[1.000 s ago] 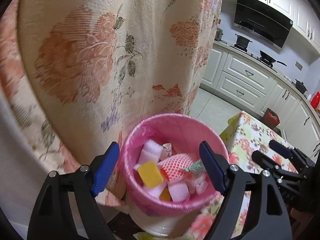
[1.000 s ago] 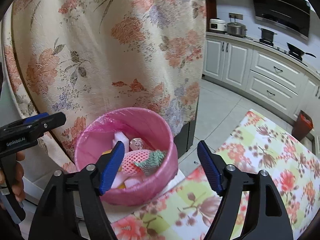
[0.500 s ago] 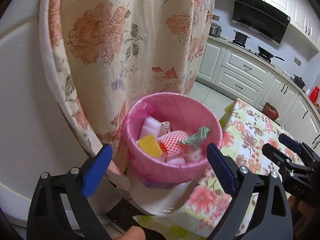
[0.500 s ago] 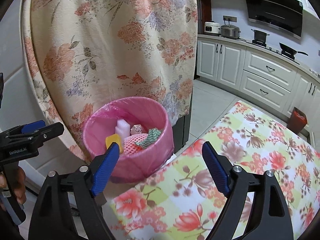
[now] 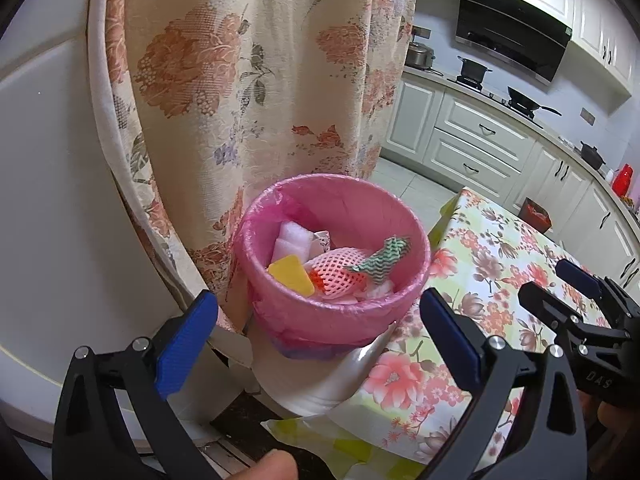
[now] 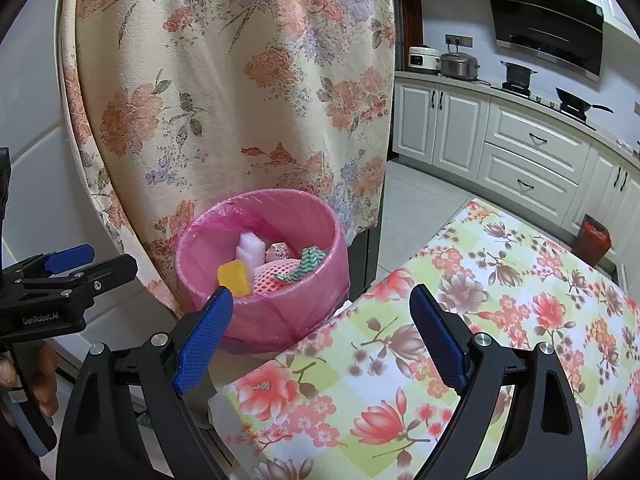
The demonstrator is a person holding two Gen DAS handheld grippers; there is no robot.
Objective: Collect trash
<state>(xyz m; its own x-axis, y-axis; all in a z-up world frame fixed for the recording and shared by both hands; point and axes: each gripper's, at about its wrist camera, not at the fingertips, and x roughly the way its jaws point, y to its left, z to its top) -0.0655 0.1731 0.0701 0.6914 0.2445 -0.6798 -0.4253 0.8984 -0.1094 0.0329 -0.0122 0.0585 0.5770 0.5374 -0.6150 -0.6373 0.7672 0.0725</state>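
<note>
Apparently drop finished: both grippers, left (image 5: 318,336) and right (image 6: 320,330), spread wide, empty (nothing clamped); trash in pink bin (image 5: 280,316).

Pink-lined trash bin (image 5: 334,264) upright beside the floral table (image 5: 500,264) edge, against curtain. Inside: yellow sponge (image 5: 291,275), pink foam net (image 5: 340,274), green-white rag (image 5: 382,258) on top, white foam pieces (image 5: 290,240).
</note>
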